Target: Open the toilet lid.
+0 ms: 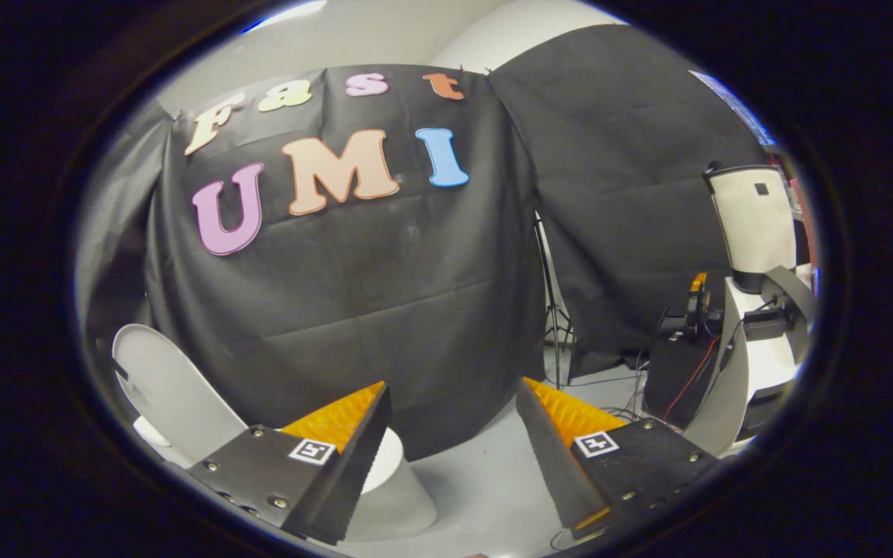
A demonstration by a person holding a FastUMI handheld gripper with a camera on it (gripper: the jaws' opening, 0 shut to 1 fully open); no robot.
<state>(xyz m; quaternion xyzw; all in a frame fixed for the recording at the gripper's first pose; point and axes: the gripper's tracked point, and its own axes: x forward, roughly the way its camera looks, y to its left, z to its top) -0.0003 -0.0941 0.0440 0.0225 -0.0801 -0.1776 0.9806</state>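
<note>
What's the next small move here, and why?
Probably just back the gripper away and stop. The toilet lid already stands upright against the black cloth, beyond the left finger, with the bowl below it. The fingers are spread wide, holding nothing, so the lid looks open.

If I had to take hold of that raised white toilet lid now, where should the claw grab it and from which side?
Probably the curved free top edge of the white oval toilet lid, coming from its front face. It stands upright behind the white toilet bowl, so that thin rim is exposed. The claw is open, holding nothing.
</note>
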